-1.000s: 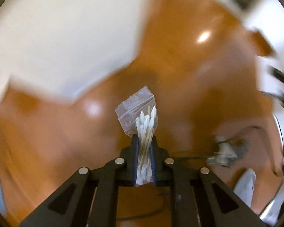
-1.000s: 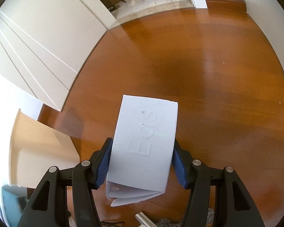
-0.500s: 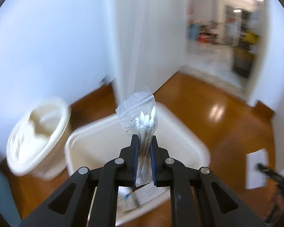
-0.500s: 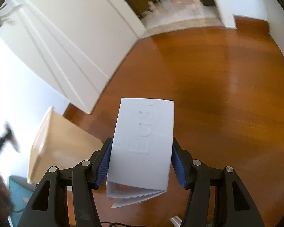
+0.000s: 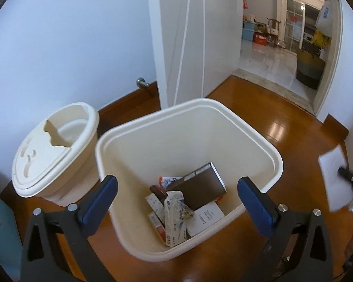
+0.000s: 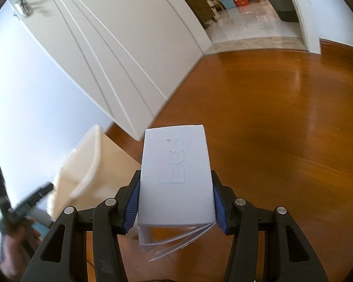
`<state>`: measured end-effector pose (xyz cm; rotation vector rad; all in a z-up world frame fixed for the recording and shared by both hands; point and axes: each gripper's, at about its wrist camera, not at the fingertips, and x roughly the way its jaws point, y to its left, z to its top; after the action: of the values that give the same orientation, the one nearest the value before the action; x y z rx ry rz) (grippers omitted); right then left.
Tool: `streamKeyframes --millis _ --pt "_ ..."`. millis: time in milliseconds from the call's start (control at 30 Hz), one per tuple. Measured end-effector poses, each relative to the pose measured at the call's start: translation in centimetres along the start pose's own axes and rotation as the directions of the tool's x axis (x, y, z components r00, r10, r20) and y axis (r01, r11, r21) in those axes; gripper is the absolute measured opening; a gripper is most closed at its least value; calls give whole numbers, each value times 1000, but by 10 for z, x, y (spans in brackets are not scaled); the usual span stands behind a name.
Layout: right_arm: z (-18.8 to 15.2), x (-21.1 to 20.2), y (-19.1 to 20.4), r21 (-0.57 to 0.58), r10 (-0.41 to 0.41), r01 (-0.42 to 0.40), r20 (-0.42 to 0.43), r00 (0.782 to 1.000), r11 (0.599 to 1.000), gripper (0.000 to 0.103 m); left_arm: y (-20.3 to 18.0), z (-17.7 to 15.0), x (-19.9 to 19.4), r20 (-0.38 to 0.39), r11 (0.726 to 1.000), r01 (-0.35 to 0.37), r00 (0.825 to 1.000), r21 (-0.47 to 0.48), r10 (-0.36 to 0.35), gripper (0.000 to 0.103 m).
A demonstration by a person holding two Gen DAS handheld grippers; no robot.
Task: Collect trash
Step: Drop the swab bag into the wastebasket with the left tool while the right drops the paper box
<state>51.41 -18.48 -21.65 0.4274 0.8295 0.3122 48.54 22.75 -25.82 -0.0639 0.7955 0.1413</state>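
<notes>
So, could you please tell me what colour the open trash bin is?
The trash bin is cream-white, inside and out; it shows best in the left wrist view.

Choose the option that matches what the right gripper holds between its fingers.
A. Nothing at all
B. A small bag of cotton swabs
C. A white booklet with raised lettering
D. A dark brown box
C: in the right wrist view the right gripper has its blue fingers pressed against both sides of a white booklet with loose pages fanning out below.
</notes>
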Motion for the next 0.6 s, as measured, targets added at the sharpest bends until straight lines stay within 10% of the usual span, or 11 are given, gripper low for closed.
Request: streamKeyframes --millis 200,367,600 --pt "52 -4 87 -92 213 -205 88 973 975 55 7 -4 -18 34 999 -32 999 -21 32 103" --pt "50 63 144 -99 326 -330 -49 944 939 55 27 9 -53 156 992 -47 986 -116 65 103" --pt "5 146 160 -20 303 -323 -296 906 946 62 19 0 -46 105 995 -21 994 -97 31 103"
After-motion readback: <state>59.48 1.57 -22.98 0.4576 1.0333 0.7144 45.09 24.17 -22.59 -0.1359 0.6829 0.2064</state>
